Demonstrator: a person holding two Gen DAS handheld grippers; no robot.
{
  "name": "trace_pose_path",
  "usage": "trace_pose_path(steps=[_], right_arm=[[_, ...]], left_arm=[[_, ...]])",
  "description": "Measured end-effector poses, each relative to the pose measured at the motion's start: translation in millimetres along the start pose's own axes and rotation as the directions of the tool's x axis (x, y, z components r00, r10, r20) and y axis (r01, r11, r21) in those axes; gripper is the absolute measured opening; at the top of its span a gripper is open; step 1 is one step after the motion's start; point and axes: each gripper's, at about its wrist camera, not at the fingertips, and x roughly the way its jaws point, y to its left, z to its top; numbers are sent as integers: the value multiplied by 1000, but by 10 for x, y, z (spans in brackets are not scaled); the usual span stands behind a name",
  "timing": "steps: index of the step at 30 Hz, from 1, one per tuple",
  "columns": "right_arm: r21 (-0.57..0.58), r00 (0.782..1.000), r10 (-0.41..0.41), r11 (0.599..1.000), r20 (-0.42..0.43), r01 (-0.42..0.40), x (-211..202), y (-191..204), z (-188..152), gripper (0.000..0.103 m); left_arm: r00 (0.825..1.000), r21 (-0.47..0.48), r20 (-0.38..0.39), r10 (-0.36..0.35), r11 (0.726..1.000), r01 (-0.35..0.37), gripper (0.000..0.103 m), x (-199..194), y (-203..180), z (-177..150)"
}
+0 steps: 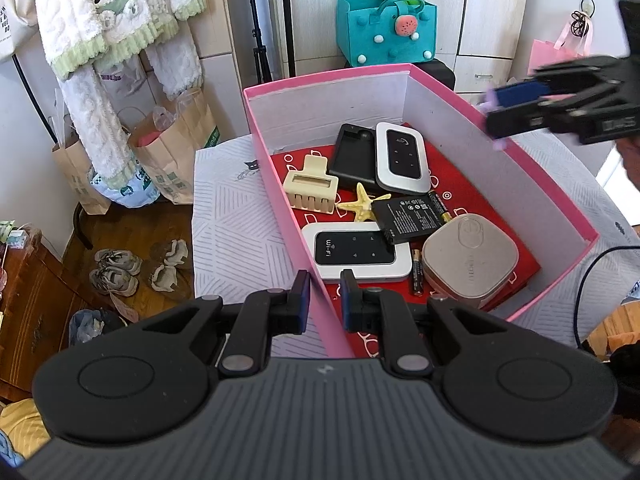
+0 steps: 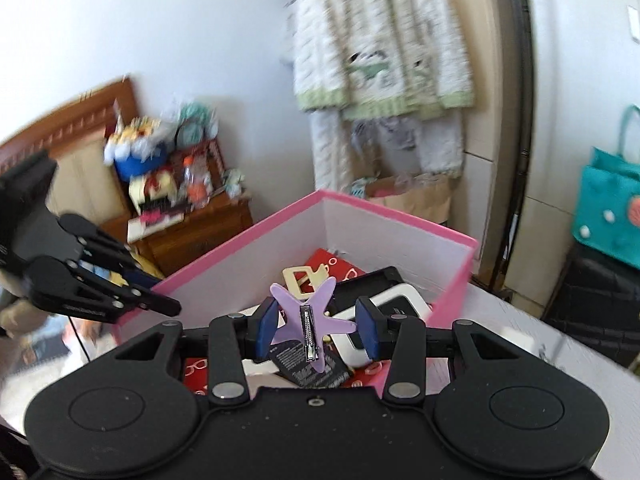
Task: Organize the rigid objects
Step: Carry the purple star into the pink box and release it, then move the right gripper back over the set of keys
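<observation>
A pink box [image 1: 560, 196] stands on the table and holds two wifi routers [image 1: 356, 250], a cream hair claw [image 1: 310, 184], a yellow starfish [image 1: 362, 208], a battery pack [image 1: 412, 216], a beige square case [image 1: 470, 260] and a black case [image 1: 354, 156]. My left gripper [image 1: 325, 300] straddles the box's near wall [image 1: 304, 248], jaws narrowly apart on it. My right gripper [image 2: 318, 330] is over the box [image 2: 240, 248] with a purple star hair clip [image 2: 308, 316] between its fingers; the jaws look spread and the clip seems loose. The right gripper also shows in the left wrist view [image 1: 500, 112].
A white patterned cloth [image 1: 232, 216] covers the table. A teal felt bag [image 1: 386, 28] stands behind the box. Paper bags [image 1: 176, 148] and shoes [image 1: 120, 272] lie on the floor at left. A wooden cabinet [image 2: 188, 228] stands beyond the box.
</observation>
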Motion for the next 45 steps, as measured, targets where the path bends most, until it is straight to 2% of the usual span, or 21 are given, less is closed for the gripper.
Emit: trace_pose_path(steps=[5, 10, 13, 17, 21, 28, 30, 34, 38, 40, 45], right_arm=[[2, 991, 3, 1000, -132, -3, 543, -36, 255, 48], [49, 963, -9, 999, -270, 23, 980, -149, 364, 48], [47, 954, -29, 998, -298, 45, 1109, -216, 366, 48], [64, 964, -24, 997, -265, 43, 1142, -274, 366, 49], [85, 976, -18, 996, -218, 37, 991, -306, 361, 49], [88, 995, -68, 993, -79, 75, 269, -393, 211, 55], [85, 993, -105, 990, -49, 109, 37, -435, 142, 60], [121, 986, -164, 979, -15, 164, -344, -587, -9, 62], [200, 982, -185, 964, 21, 178, -559, -781, -273, 62], [214, 982, -188, 961, 36, 176, -590, -861, -428, 62], [160, 962, -273, 950, 7, 268, -442, -970, -742, 61]], left_arm=[[1000, 3, 0, -3, 1000, 3, 13, 6, -2, -3], [1000, 7, -4, -10, 1000, 10, 13, 17, -3, 7], [1000, 8, -6, -14, 1000, 14, 13, 12, -4, 7], [1000, 9, -12, -16, 1000, 16, 13, 13, -1, 21], [1000, 5, -14, -15, 1000, 15, 13, 8, -3, 20], [1000, 0, -10, -18, 1000, 18, 13, 7, 14, 17], [1000, 3, -10, -18, 1000, 18, 13, 6, 15, 18], [1000, 3, -8, -19, 1000, 19, 13, 7, 14, 20], [1000, -7, -3, -9, 1000, 9, 13, 3, -3, 4], [1000, -6, 2, -2, 1000, 2, 13, -2, -18, -9], [1000, -9, -2, 6, 1000, -6, 13, -7, -23, 8]])
